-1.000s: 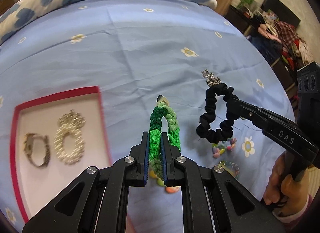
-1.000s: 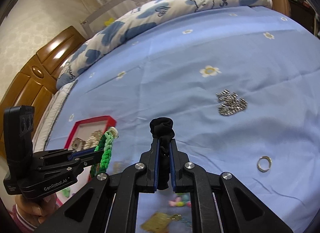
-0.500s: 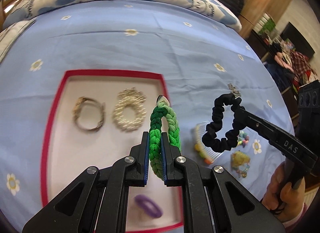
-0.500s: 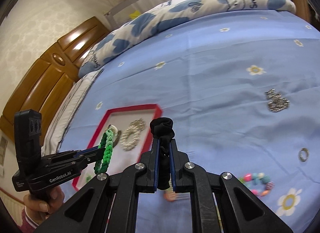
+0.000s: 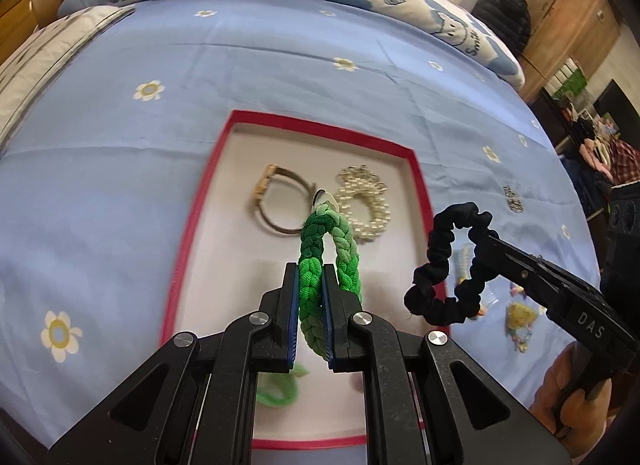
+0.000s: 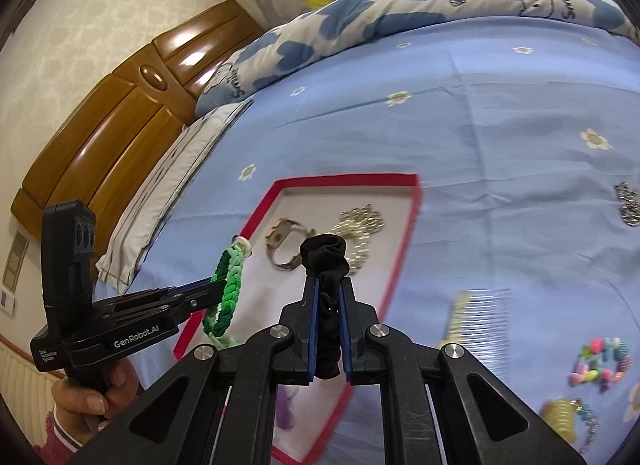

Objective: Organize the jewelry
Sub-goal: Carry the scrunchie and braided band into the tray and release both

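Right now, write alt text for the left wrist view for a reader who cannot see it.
The left gripper holds a green braided bracelet in shut jaws above a red-rimmed tray on a blue flowered bedsheet. The tray holds a watch and a pearl bracelet. At right, the right gripper holds a black scrunchie.

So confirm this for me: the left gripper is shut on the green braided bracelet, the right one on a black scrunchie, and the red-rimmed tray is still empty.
Wrong on the tray. The left wrist view shows a watch and a pearl bracelet lying in it. The rest holds: the left gripper is shut on the green braided bracelet, the right gripper on the black scrunchie.
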### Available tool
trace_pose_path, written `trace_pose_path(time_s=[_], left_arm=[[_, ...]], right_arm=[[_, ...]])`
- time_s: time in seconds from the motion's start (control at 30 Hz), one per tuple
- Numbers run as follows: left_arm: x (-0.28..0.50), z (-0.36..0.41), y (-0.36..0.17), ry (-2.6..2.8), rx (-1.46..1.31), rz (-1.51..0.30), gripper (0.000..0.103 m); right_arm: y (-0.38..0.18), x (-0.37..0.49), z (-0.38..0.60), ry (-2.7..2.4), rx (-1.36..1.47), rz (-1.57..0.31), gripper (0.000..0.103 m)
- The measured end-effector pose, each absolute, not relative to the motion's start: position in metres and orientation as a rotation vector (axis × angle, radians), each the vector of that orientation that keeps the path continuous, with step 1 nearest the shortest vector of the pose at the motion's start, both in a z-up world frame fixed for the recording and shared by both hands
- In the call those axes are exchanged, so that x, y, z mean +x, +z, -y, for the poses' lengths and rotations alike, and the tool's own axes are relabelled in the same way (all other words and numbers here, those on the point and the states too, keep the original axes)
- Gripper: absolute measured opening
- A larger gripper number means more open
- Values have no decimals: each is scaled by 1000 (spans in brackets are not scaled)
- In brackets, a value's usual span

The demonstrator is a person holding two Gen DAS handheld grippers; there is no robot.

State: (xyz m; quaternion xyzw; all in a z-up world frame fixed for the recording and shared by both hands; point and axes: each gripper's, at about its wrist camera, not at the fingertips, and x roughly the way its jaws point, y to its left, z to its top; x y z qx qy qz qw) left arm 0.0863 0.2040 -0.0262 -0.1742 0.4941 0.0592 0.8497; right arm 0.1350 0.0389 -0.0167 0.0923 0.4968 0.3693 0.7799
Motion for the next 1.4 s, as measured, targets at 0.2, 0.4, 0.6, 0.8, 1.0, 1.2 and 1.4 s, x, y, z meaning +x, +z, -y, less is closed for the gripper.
trace_pose_path(time_s=[0.2, 0.4, 0.6, 0.8, 1.0, 1.2, 1.4], left_arm=[[88, -219, -40, 159, -373, -1063, 9], [94, -231, -54, 180, -381, -1086, 9], [100, -236, -63, 195, -381, -1102, 9], [106, -235, -71, 200, -372, -1117, 9], [108, -230, -78, 211, -341, -1134, 9], [108, -230, -82, 216, -336, -1150, 11], [105, -231, -79, 226, -340, -1144, 29]], right_arm=[[-24, 134, -63, 824, 174, -1090, 9], [-38, 140, -78, 825, 150, -1117, 9], [-58, 147, -85, 807, 131, -1159, 9], [-65, 152, -86, 786, 112, -1173, 11], [-70, 156, -86, 775, 113, -1189, 14], [-74, 159, -87, 768, 113, -1204, 17], [-72, 158, -85, 772, 125, -1205, 34]])
